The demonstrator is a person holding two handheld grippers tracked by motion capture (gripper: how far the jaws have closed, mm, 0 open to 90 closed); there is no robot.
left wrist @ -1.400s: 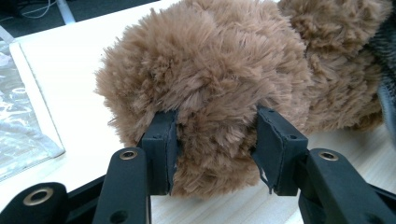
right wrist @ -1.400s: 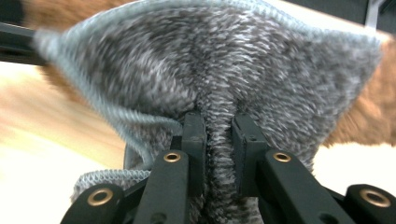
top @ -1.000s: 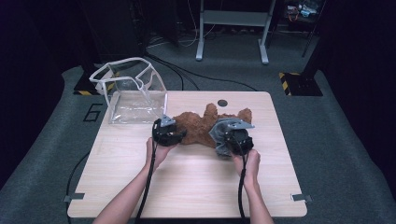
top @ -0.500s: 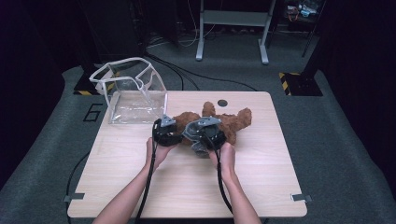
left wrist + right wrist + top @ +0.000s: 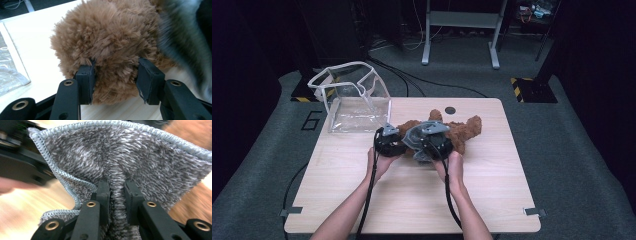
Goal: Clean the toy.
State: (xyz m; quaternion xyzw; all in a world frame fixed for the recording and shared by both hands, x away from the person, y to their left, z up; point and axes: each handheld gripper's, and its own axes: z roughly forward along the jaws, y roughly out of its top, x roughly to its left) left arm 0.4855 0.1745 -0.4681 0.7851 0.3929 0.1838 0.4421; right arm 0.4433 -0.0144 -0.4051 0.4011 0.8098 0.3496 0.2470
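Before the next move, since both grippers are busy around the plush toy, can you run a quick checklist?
1. Left gripper clamped on the brown plush toy: ok.
2. Right gripper pinching the grey cloth: ok.
3. Toy resting on the table: ok.
4. Clear bag standing with its mouth open: ok.
5. Cloth free of the toy: cannot tell.
6. Grippers apart from each other: cannot tell, they sit close together.
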